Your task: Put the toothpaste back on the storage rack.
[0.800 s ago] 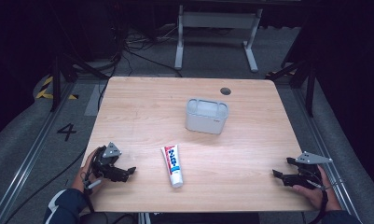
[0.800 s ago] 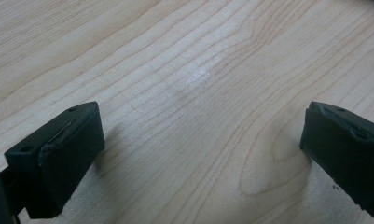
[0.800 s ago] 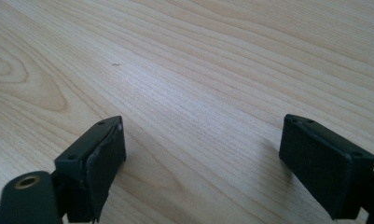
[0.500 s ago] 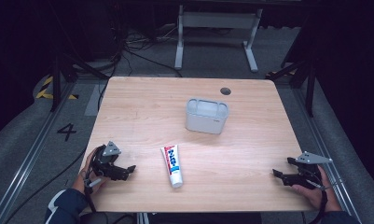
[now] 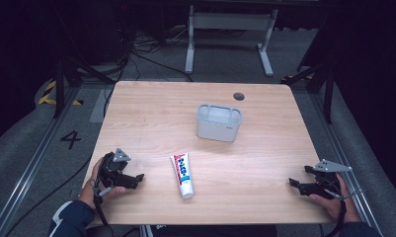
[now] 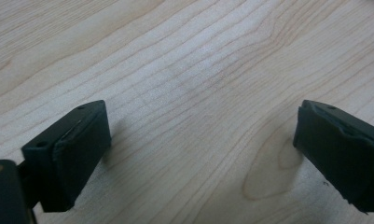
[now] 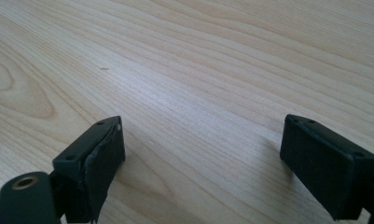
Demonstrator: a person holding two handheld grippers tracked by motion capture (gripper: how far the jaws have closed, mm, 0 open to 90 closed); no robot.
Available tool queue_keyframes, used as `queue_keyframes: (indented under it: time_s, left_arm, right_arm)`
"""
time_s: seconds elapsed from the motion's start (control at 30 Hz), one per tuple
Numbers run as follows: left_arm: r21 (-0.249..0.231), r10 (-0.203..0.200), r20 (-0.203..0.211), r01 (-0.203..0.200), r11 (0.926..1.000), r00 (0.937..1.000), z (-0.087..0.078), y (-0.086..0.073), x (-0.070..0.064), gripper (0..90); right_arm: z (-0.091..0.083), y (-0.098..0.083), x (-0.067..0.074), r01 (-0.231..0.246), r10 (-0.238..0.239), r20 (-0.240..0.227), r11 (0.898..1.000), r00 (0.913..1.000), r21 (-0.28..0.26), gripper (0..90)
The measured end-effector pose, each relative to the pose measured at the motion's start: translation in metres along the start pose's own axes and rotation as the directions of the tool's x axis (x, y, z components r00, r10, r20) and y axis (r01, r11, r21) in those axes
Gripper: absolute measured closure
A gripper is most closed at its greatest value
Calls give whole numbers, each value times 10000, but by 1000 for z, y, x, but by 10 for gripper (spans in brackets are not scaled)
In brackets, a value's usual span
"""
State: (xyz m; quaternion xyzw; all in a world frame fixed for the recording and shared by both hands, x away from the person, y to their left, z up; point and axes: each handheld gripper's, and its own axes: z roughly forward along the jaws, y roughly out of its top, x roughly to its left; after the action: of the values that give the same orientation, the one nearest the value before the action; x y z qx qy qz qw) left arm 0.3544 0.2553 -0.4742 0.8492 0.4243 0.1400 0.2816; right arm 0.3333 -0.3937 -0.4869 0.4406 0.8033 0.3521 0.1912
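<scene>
Nothing had moved since the earlier frames: both grippers rested at the near corners of the surface (image 5: 151, 113), fingers wide and empty. To grasp the toothpaste tube (image 5: 182, 174) well, the left gripper (image 5: 135, 179), just beside it, should close across its narrow width.

Toothpaste tube (image 5: 182, 175) before bin (image 5: 218, 122); table (image 5: 151, 113) beneath

Pale wooden worktop (image 5: 151, 113) with a dark hole (image 5: 239, 96) near its far edge; grey tub (image 5: 218, 122) just nearer than the hole, toothpaste tube (image 5: 182, 174) nearer still
</scene>
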Motion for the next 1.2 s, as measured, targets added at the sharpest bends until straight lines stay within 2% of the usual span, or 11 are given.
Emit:
queue_keyframes:
  time_s: [0.17,0.23,0.3,0.53,0.6,0.63,0.67,0.7,0.8,1.0,1.2]
  left_arm:
    - [40,62,-12,-62,10000,10000,-5,0,-2,166]
    - [258,-341,-34,342,9991,9994,-6,0,-4,166]
    - [288,-434,-38,434,9986,9991,-7,1,-4,170]
    - [466,-1151,578,1125,9926,9917,-12,11,-15,175]
    - [706,-1236,431,1204,9902,9914,-12,13,-17,182]
    - [1006,-1451,300,1414,9848,9890,-11,17,-21,182]
    - [1072,-1482,311,1441,9837,9885,-10,20,-23,196]
    - [1043,-1378,549,1315,9858,9889,-10,24,-26,196]
    - [1137,-1378,495,1315,9848,9892,-8,32,-33,196]
    - [1176,-1371,919,1260,9850,9863,-4,52,-52,194]
    - [1340,-1200,678,1102,9848,9905,7,68,-70,211]
  right_arm:
    - [4,3,-2,-29,29,66,10000,10000,-3,135]
    - [6,6,-3,-136,136,184,9999,9997,31,127]
    - [9,8,-3,-272,271,256,9996,9993,18,122]
    - [18,17,-5,-299,298,285,9996,9991,13,121]
    - [19,18,-6,-223,222,283,9997,9994,39,120]
    - [19,18,-6,-223,222,283,9997,9994,39,120]
    - [20,19,-5,-285,284,272,9996,9992,30,118]
    - [21,20,-6,-255,254,293,9997,9992,33,118]
    - [22,20,-6,-275,274,267,9996,9993,26,118]
    - [22,20,-6,-269,269,266,9996,9993,13,118]
    - [22,20,-6,-294,293,275,9996,9992,21,118]
